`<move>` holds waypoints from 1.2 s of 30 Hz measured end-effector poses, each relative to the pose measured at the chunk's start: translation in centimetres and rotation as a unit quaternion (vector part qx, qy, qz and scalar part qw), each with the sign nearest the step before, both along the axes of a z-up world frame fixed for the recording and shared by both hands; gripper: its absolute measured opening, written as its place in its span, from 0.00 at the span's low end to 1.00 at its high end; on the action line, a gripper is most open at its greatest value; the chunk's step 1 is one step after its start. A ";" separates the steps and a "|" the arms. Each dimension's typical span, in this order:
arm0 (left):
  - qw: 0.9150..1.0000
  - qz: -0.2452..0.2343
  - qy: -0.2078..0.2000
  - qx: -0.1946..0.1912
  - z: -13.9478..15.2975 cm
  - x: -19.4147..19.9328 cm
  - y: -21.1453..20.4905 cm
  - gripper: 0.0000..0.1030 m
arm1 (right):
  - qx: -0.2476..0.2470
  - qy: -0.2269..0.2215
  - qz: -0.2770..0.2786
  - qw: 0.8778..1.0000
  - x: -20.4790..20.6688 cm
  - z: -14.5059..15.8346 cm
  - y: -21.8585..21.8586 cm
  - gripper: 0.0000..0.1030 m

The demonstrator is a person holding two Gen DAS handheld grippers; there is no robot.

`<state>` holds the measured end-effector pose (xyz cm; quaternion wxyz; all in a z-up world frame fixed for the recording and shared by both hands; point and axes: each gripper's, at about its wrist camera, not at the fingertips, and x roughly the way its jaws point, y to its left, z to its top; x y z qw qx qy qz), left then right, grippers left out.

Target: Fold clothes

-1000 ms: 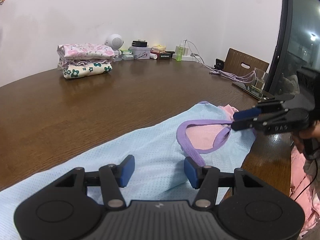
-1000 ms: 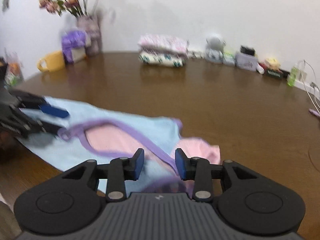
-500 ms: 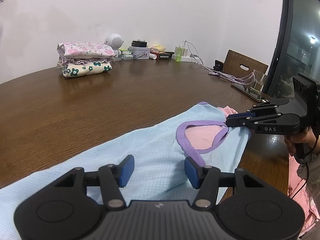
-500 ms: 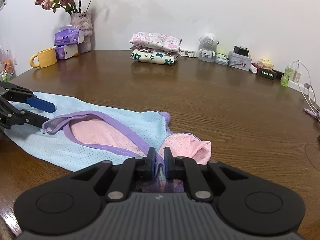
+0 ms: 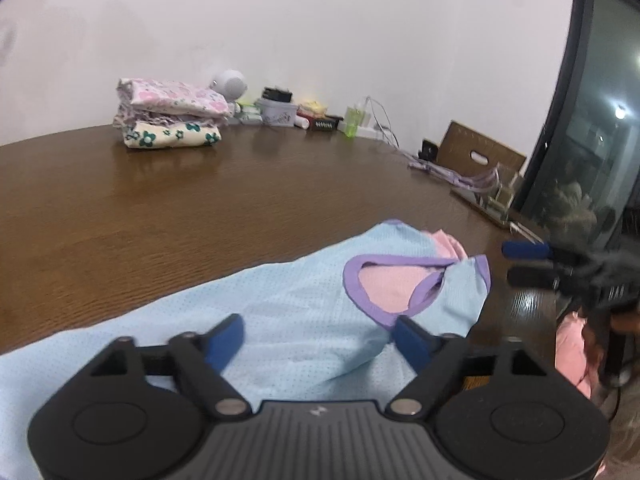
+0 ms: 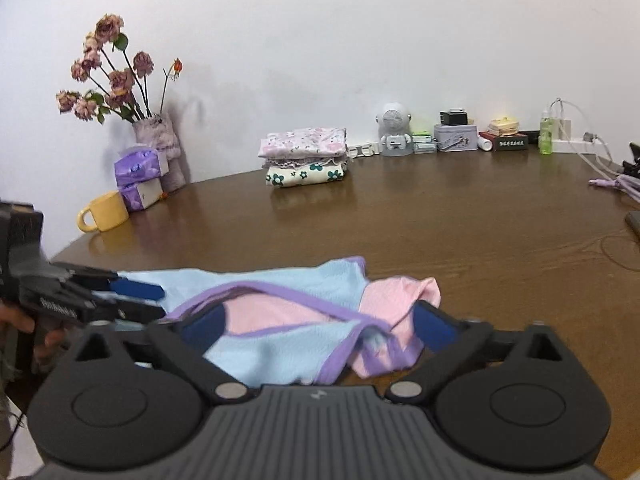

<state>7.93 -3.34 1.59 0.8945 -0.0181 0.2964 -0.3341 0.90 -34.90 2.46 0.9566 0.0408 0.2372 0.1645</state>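
Brown wooden desk (image 6: 460,232), light blue shirt (image 5: 280,312) with purple collar spread flat at its near edge, left gripper (image 5: 318,340) level above the shirt, fingers wide apart, right gripper (image 6: 318,326) low over the collar, fingers wide apart, gripping nothing.

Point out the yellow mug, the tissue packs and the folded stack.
yellow mug (image 6: 107,211), right wrist view, on its side wall.
tissue packs (image 6: 140,167), right wrist view, top pack's front.
folded stack (image 6: 306,157), right wrist view, front edge.
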 end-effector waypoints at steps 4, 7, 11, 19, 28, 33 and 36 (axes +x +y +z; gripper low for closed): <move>0.999 0.028 -0.036 -0.022 1.6 -1.8 1.3 0.90 | -0.009 -0.006 -0.013 1.000 -0.8 -0.2 1.2 1.00; 0.996 0.054 -0.064 -0.039 2.7 -4.0 3.0 0.94 | -0.013 -0.008 -0.016 1.000 -1.1 -0.2 2.0 1.00; 0.989 0.114 -0.080 -0.042 3.2 -7.0 5.6 0.97 | -0.016 0.002 -0.019 1.000 -1.1 0.0 3.2 1.00; 0.968 0.248 -0.023 -0.040 1.9 -11.1 9.3 0.97 | -0.003 0.023 -0.073 0.997 -1.5 0.4 5.6 1.00; 0.959 0.282 -0.022 0.036 1.2 -14.2 8.4 0.97 | -0.093 0.037 -0.044 0.994 -2.9 0.2 7.7 1.00; 0.963 0.267 -0.024 0.032 1.3 -14.8 8.1 0.97 | -0.114 0.013 -0.105 0.988 -4.5 -0.1 7.7 1.00; 0.963 0.267 -0.025 0.036 1.3 -14.9 7.9 0.97 | -0.089 0.015 -0.114 0.989 -4.6 0.0 6.7 1.00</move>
